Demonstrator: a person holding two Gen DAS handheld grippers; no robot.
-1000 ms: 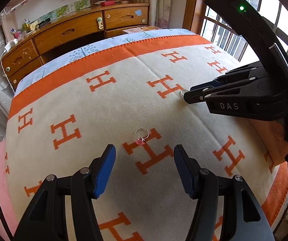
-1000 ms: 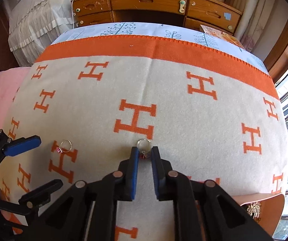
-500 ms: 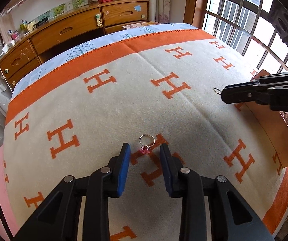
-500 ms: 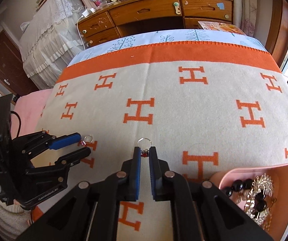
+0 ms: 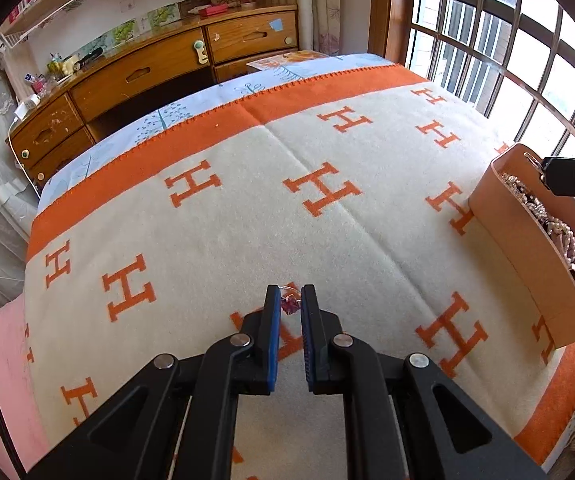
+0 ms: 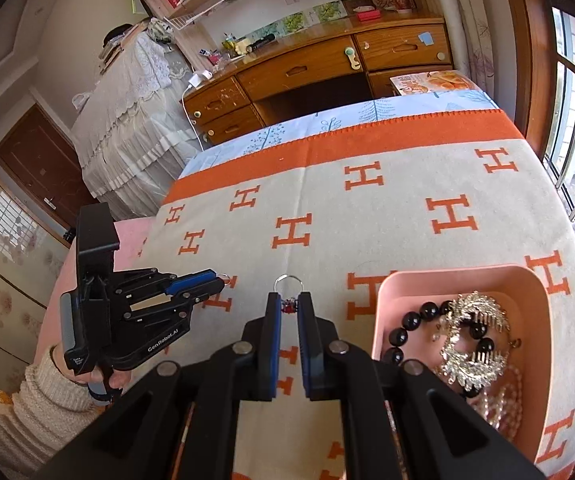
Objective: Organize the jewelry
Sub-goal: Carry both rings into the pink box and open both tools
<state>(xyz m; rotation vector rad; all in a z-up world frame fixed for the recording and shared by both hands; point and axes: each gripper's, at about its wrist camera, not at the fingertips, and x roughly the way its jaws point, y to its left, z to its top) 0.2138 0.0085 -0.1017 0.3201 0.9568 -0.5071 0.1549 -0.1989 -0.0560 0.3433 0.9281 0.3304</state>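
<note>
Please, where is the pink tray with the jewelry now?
The pink tray sits on the blanket to the right of the right claw; in the left wrist view it lies at the far right.

- Grippers: two — left gripper (image 5: 290,300), right gripper (image 6: 290,305).
- Rings: two — one ring (image 5: 289,303) with a pink stone between the left jaws, one ring with red stone (image 6: 288,292) between the right jaws.
- Pink tray (image 6: 383,300): one, at the blanket's right edge.
- Black bead bracelet (image 6: 409,322): one, in the tray.
- Rhinestone hair comb (image 6: 473,344): one, in the tray.
- Blanket (image 6: 367,216) on the bed: one.
</note>
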